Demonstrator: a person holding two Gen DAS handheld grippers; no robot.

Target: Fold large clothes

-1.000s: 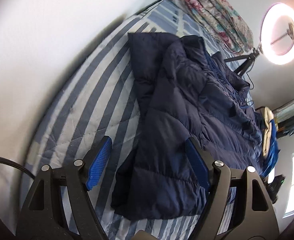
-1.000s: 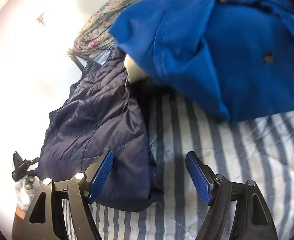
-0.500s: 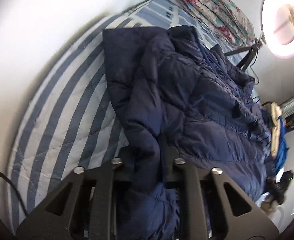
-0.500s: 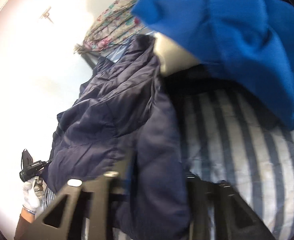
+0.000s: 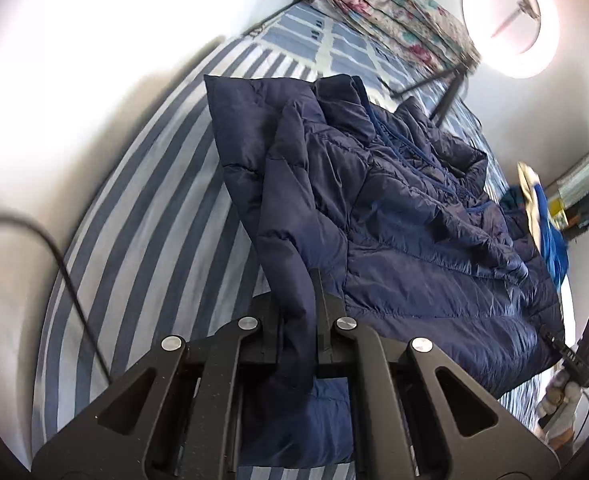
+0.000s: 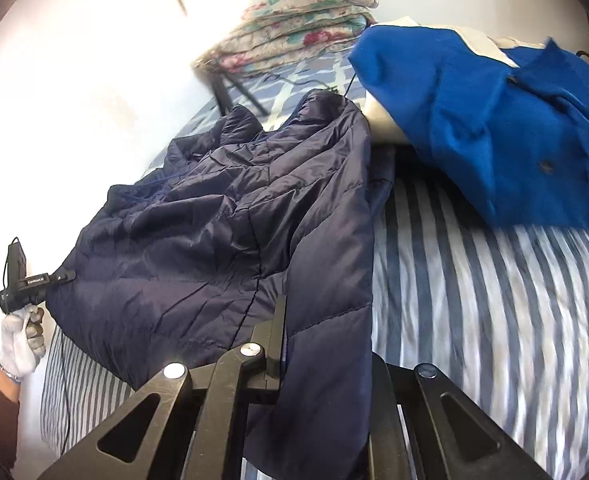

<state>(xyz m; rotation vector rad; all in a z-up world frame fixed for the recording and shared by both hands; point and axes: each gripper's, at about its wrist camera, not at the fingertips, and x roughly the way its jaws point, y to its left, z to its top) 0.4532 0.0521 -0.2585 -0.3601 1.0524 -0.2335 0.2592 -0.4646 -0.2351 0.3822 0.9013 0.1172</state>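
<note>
A navy quilted puffer jacket (image 5: 394,208) lies on a blue-and-white striped bedspread (image 5: 154,220). My left gripper (image 5: 298,316) is shut on one bottom corner of the jacket, and the fabric hangs down between the jaws. In the right wrist view the same jacket (image 6: 222,240) spreads to the left. My right gripper (image 6: 318,344) is shut on the other bottom corner, and the cloth drapes over and hides the right finger. The gripped hem is raised off the bed. The left gripper (image 6: 60,276) also shows at the far left, held by a gloved hand.
A bright blue garment with a cream panel (image 6: 494,120) lies on the bed right of the jacket. A folded floral quilt (image 6: 302,28) sits at the bed's head. A ring light (image 5: 510,16) on a tripod stands beside it. A black cable (image 5: 66,272) crosses the bed's left edge.
A second ago both grippers were open over the jacket's bottom corners. They then closed on the hem and have since lifted it up off the bedspread.
</note>
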